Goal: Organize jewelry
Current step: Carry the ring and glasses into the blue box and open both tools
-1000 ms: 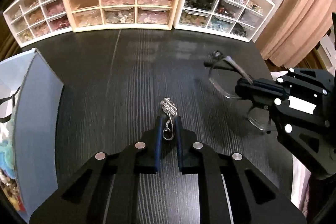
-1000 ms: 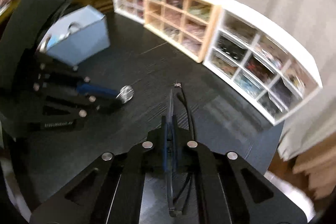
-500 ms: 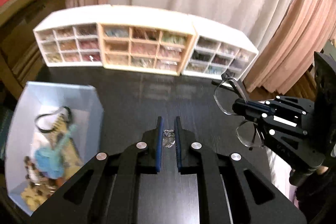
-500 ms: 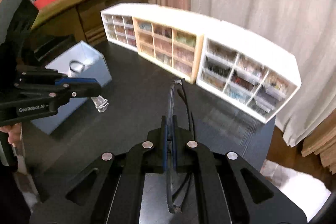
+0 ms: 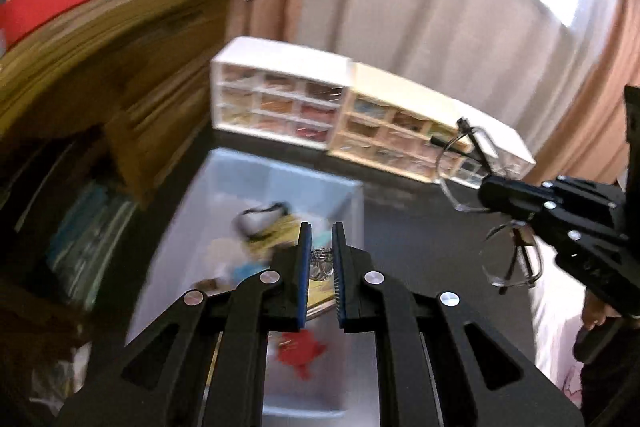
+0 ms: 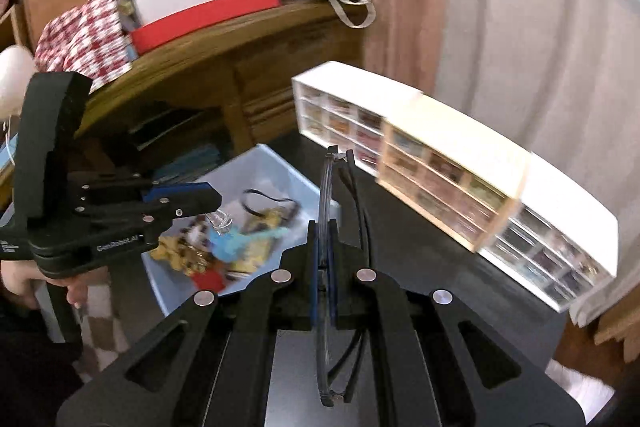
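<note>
My left gripper is shut on a small silver pendant and holds it above the open light blue box, which holds several mixed trinkets. In the right wrist view the left gripper hangs over the same box with the pendant dangling from its tip. My right gripper is shut on a pair of clear glasses, held edge-on above the dark table. The glasses and right gripper also show at the right of the left wrist view.
A row of white and beige small-drawer organisers filled with beads stands along the back of the dark table; it also shows in the right wrist view. A wooden sideboard with boxes stands left. Curtains hang behind.
My left gripper has lifted the pendant off the table and swung left over the blue box. My right gripper has risen with the glasses and followed to the left.
</note>
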A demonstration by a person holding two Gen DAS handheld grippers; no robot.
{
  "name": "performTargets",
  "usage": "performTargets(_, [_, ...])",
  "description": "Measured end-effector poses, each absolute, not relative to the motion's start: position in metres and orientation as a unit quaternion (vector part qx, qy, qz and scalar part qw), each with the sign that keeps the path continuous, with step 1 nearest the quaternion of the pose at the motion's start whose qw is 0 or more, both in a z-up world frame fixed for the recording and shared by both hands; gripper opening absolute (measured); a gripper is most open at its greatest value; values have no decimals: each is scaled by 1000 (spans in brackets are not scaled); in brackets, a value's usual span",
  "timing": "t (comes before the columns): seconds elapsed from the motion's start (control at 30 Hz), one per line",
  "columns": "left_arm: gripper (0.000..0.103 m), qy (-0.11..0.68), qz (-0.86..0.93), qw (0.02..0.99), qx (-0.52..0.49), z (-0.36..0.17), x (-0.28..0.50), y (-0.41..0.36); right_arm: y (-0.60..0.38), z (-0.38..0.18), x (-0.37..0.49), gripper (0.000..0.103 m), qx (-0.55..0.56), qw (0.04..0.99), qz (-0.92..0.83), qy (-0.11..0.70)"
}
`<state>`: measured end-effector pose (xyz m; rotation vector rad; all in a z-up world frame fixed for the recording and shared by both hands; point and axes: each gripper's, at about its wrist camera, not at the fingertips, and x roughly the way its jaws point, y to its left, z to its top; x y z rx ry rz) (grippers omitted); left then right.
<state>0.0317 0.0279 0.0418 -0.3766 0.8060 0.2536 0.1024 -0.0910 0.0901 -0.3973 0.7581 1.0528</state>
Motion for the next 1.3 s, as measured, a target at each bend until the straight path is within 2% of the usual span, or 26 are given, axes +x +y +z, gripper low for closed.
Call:
performTargets(0.27, [11, 407, 145, 876, -214, 18, -4, 68, -34, 84, 71, 5, -173, 759, 519, 353])
performTargets(0.6, [11, 418, 144, 865, -239, -11, -18, 81, 10, 62, 75, 5, -98, 743, 528, 399])
performTargets(1.07, [11, 418, 130, 863, -253, -19, -20, 90, 27, -9, 108, 5, 6, 703, 500, 506])
performTargets(1.3, [11, 426, 126, 857, -262, -24, -19, 96, 25, -21, 115, 9, 1, 716, 473, 513])
